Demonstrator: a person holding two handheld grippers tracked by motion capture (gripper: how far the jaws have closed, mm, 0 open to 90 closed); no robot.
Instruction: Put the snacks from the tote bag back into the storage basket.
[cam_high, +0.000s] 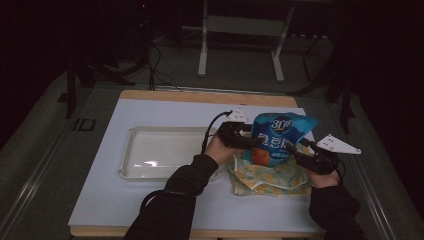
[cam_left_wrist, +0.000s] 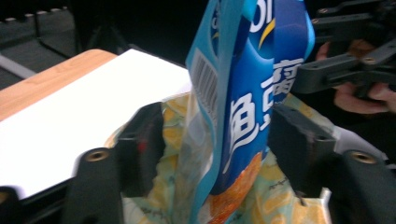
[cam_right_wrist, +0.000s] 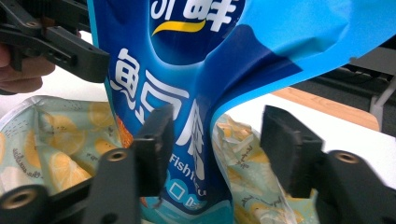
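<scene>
One blue snack bag (cam_high: 277, 136) stands upright near the right part of the desk (cam_high: 150, 200), printed with white characters, a barcode on its side edge and an orange patch low on its front. Its foot rests on one flat yellow-and-teal pouch with a lemon print (cam_high: 270, 177), which lies on the desk beneath and around it.

Two claws flank the bag, one from each side. The left claw (cam_high: 250, 141) comes in from the bag's left; in the left gripper view its two jaws stand apart with the bag's side edge (cam_left_wrist: 243, 116) between them, one jaw against the blue panel and the other clear of the bag, so it is not clamped. The right claw (cam_high: 295, 150) comes in from the bag's right; in the right gripper view the bag's lower front (cam_right_wrist: 187, 140) sits between the jaws, the left jaw overlapping the print and the right jaw well clear of it, so this one is part-open too.

One white rectangular tray (cam_high: 131, 150) lies on the desk to the left of the bag, beyond the left hand (cam_high: 220, 150). The left forearm (cam_high: 175, 195) crosses in front of the tray's near right corner. Behind the desk stands one light metal frame (cam_high: 240, 30) on the dark floor
</scene>
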